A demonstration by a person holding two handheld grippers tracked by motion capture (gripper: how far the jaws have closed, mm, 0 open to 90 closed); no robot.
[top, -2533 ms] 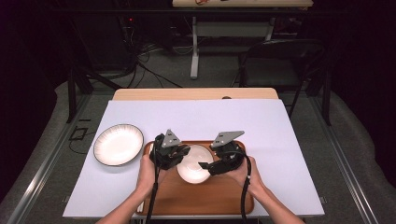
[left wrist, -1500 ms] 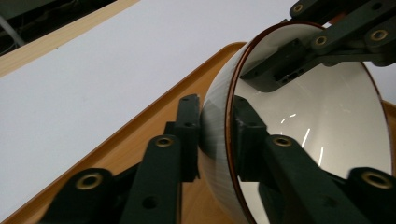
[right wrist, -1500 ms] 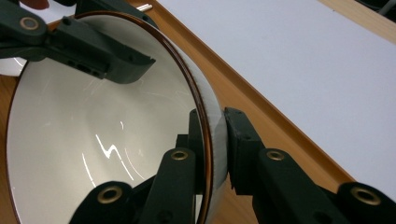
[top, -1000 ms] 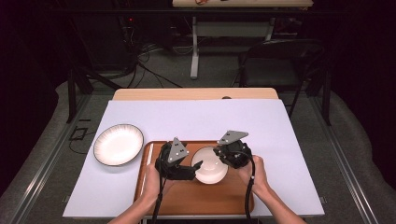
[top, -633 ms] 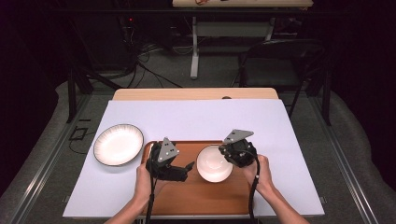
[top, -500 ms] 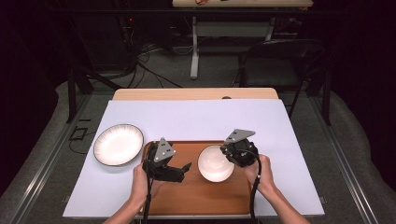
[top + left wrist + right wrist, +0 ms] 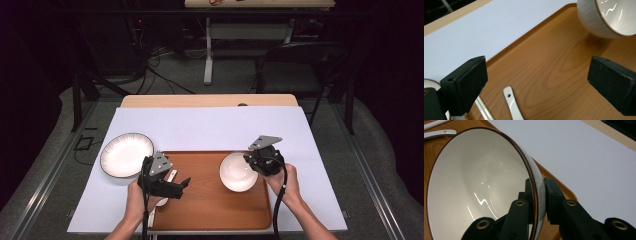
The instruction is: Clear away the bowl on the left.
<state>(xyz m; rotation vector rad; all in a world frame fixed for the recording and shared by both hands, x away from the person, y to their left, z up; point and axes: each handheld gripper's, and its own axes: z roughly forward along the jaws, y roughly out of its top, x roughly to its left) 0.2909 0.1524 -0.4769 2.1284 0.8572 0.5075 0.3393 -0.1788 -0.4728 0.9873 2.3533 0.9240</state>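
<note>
Right claw (image 7: pixel 537 195) clamps white bowl (image 7: pixel 238 171) rim over wooden tray (image 7: pixel 210 200); left claw (image 7: pixel 536 82) gapes wide, empty, above tray.

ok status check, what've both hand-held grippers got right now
Right hand-held gripper shut on bowl rim, over the tray. Left hand-held gripper open, holding nothing, above spoon. Plate off tray, nothing blocking.

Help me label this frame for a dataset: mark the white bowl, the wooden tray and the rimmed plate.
white bowl (image 7: pixel 238 172), high view, on its inner bottom.
wooden tray (image 7: pixel 205 200), high view, on its bare floor left of the bowl.
rimmed plate (image 7: pixel 125 155), high view, on its centre.
</note>
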